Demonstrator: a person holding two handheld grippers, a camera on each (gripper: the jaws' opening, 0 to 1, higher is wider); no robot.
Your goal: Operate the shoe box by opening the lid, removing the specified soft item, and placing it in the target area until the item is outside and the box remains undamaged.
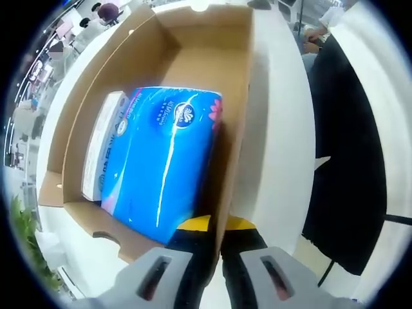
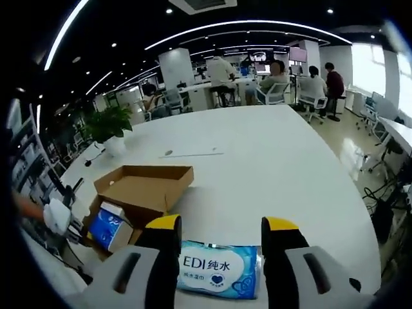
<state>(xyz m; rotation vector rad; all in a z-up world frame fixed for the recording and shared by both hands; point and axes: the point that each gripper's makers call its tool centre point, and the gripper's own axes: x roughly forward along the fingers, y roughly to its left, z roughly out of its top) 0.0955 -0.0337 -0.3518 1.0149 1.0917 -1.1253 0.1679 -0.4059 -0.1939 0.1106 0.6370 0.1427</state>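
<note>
Over the white desk (image 2: 270, 167) the right gripper (image 2: 221, 248) has its jaws parted around a wet-wipe pack (image 2: 217, 278); the left gripper (image 1: 217, 254) pinches the shoe box (image 1: 235, 116) wall, which risks creasing if tugged.

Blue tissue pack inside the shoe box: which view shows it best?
The left gripper view: the blue tissue pack is close and central, lying in the open shoe box beside a white pack. The right gripper view shows it only as a small blue patch in the distant box.
</note>
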